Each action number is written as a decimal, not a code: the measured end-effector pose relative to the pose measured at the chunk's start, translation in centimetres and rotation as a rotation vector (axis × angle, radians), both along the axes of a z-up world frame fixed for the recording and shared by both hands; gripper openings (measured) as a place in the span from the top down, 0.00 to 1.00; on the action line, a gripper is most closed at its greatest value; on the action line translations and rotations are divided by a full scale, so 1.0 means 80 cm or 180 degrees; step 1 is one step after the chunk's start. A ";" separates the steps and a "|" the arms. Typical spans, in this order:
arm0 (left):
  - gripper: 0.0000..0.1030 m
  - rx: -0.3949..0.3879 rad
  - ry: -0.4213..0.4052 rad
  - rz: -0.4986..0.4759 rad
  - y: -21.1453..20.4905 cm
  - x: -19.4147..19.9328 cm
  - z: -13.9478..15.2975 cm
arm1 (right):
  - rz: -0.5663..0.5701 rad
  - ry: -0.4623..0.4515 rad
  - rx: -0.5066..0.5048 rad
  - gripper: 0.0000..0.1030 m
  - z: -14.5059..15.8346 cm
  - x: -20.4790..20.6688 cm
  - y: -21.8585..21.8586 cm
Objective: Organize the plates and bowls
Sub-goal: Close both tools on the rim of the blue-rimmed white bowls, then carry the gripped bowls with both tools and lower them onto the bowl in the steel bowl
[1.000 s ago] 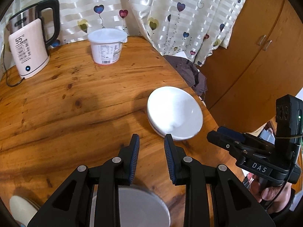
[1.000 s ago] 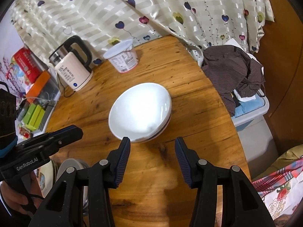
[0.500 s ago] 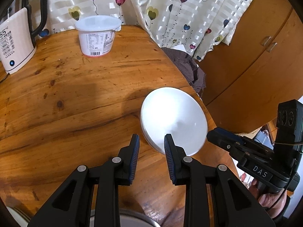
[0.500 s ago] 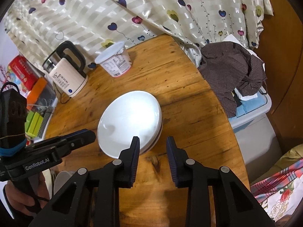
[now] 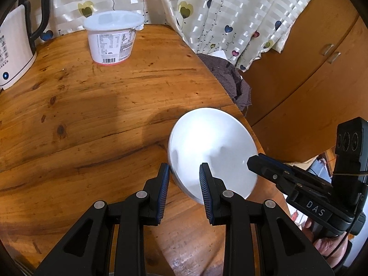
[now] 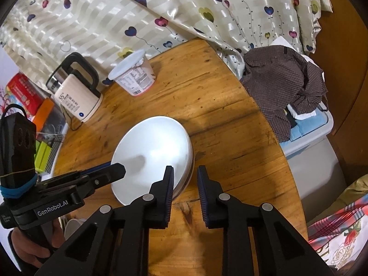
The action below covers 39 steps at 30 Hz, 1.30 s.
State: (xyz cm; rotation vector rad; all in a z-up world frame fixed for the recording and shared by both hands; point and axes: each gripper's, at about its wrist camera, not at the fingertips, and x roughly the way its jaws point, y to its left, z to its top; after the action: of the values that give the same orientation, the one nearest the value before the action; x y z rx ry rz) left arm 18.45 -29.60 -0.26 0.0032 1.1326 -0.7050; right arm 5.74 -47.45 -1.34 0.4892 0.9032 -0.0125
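Near the table [image 5: 115, 115] edge, both grippers flank bowls [image 5: 214, 147].

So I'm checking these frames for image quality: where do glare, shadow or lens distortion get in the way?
Left wrist view: glare washes out the white plates, hiding how many are stacked; soft shadows cross the table; the cabinet bows from the fisheye. Right wrist view: less glare, so stacked rims show at the plates' right edge; the curtain is shiny; corners are black.
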 end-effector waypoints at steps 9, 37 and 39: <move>0.73 0.0029 -0.0022 -0.0010 -0.002 -0.001 -0.003 | 0.0017 -0.0007 -0.0021 0.85 -0.001 0.004 0.005; 0.73 -0.0063 -0.0232 0.0132 0.038 -0.037 0.041 | 0.0171 -0.0193 -0.0082 0.85 0.046 -0.029 0.043; 0.73 -0.0078 -0.0259 0.0149 0.044 -0.042 0.046 | 0.0186 -0.0214 -0.0093 0.85 0.052 -0.032 0.048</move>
State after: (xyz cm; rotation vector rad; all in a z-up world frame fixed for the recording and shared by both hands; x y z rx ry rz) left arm 15.10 -26.08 3.44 -0.0150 1.0430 -0.6713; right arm 3.18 -43.64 2.82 0.4335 0.8499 0.0438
